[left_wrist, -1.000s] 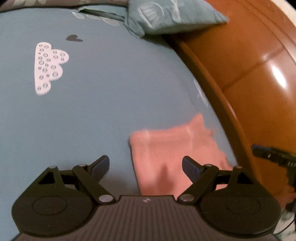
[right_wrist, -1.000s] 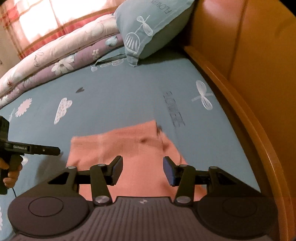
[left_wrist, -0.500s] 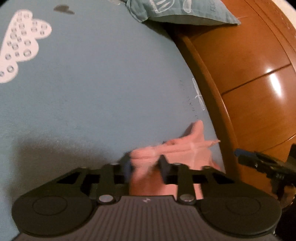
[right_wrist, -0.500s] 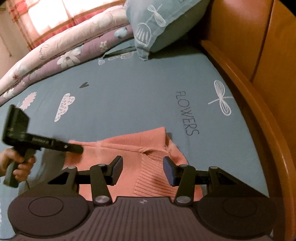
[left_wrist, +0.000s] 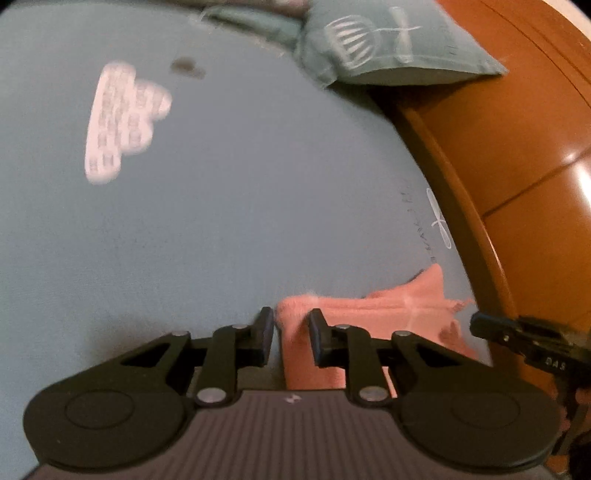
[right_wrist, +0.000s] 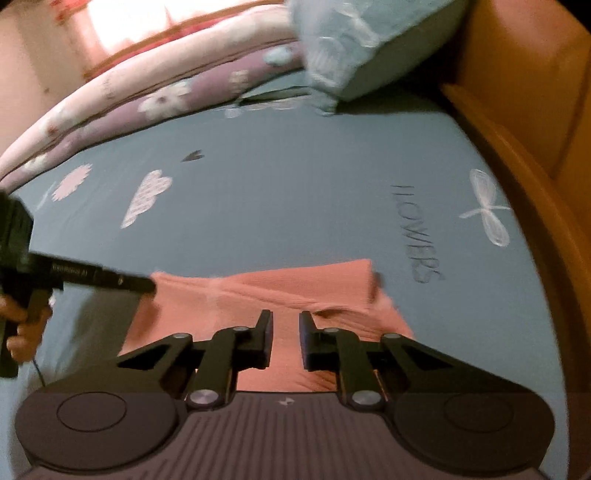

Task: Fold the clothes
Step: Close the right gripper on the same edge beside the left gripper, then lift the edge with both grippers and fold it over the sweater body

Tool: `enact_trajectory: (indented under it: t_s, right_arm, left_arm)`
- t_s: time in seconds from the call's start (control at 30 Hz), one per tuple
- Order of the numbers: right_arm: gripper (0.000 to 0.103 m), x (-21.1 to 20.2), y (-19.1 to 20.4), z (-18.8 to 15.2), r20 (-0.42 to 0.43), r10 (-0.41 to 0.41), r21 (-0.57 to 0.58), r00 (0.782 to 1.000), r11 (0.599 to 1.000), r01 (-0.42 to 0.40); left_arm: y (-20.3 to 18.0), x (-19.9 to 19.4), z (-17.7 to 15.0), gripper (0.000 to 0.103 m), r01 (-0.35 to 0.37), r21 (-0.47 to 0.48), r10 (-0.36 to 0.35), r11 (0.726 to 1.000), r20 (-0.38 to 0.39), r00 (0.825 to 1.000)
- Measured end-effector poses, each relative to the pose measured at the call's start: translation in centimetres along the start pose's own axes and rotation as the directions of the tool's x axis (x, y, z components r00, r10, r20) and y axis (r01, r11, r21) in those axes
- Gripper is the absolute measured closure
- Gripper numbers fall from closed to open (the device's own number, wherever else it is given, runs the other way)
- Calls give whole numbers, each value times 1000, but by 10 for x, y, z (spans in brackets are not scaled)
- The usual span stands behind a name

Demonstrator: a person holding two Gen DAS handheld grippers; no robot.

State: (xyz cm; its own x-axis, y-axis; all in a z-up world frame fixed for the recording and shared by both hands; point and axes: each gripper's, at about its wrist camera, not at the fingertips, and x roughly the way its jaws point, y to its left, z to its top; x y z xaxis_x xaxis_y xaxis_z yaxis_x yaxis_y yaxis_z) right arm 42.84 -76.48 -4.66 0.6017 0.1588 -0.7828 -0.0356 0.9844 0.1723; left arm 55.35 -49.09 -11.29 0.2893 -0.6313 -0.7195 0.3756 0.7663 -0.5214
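Bedsheet (right_wrist: 295,206), blue with clouds and "FLOWERS", spreads before me to a pillow (right_wrist: 373,48), quilt (right_wrist: 147,92) and wooden frame (right_wrist: 524,177), the pink garment (right_wrist: 258,295) lying near me, my left gripper (left_wrist: 291,341) pinching its corner, my right gripper (right_wrist: 286,339) just narrowed over its middle, grip unclear.

Dim, warm light came from a bright window (right_wrist: 122,33) far beyond the right claw (right_wrist: 286,338). Motion blur smeared the pillow (right_wrist: 365,40); fisheye bent the edges.
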Motion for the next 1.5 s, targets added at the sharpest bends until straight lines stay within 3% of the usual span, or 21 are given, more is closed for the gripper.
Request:
enact_trajectory:
  t_s: [0.1,0.2,0.3,0.4,0.53,0.63,0.77,0.9,1.0,1.1,1.13,1.2,1.27,1.33,1.37,1.5]
  right_arm:
    - [85,19,6,-1,30,-48,-40,998,998,49]
    - [85,48,1,1,-7,-64,-24,998,998,64]
    - [85,56,-3,1,10,-57,5,998,998,57]
    - [85,46,-6,6,8,-46,20,999,999,46]
    - [85,36,-9,11,36,3,14,999,1000,-3]
    - [86,59,-10,11,7,-21,-22,1000,1000,21]
    - [88,74,-25,15,33,13,59,999,998,-15]
    - [88,60,-33,20,42,11,121,999,993,-16]
    - [86,43,-38,20,97,5,143,995,990,-19]
    - [86,59,-43,22,59,-12,150,998,989,3]
    - [93,67,-46,21,37,-30,143,999,989,24]
    - [99,69,-59,19,53,-16,193,998,981,5]
    - [102,64,-71,19,73,-30,253,997,967,10]
    - [92,54,-74,20,100,-74,275,992,960,44]
    - [92,50,-74,22,109,-95,282,990,958,61]
    - [92,50,-73,28,113,-40,292,993,956,5]
  left_arm:
    - [-16,-19,2,74,-41,110,35,993,52,998]
    - [-50,-16,1,72,40,237,-50,971,35,998]
    - [-89,1,-10,69,133,431,-140,893,-16,990]
    - [-111,27,-12,69,155,504,-168,850,-21,986]
    - [-106,56,-3,68,158,483,-149,861,-58,987]
    - [-102,66,5,66,182,470,-168,864,-71,983]
    - [-93,76,17,66,223,378,-211,899,-73,975]
    - [-88,70,26,67,227,285,-221,931,-53,974]
    - [-90,48,17,53,231,312,-236,921,-22,972]
    - [-87,62,13,51,169,334,-167,927,-33,985]
    - [-83,63,12,51,145,330,-147,933,-20,989]
    - [-73,64,11,51,103,293,-96,950,-39,995]
    - [-65,58,13,53,122,252,-118,960,-32,993]
    - [-69,48,18,52,135,271,-136,953,-17,991]
    - [-73,44,20,51,142,286,-147,948,-4,989]
    - [-97,38,17,51,228,339,-232,913,-29,972]
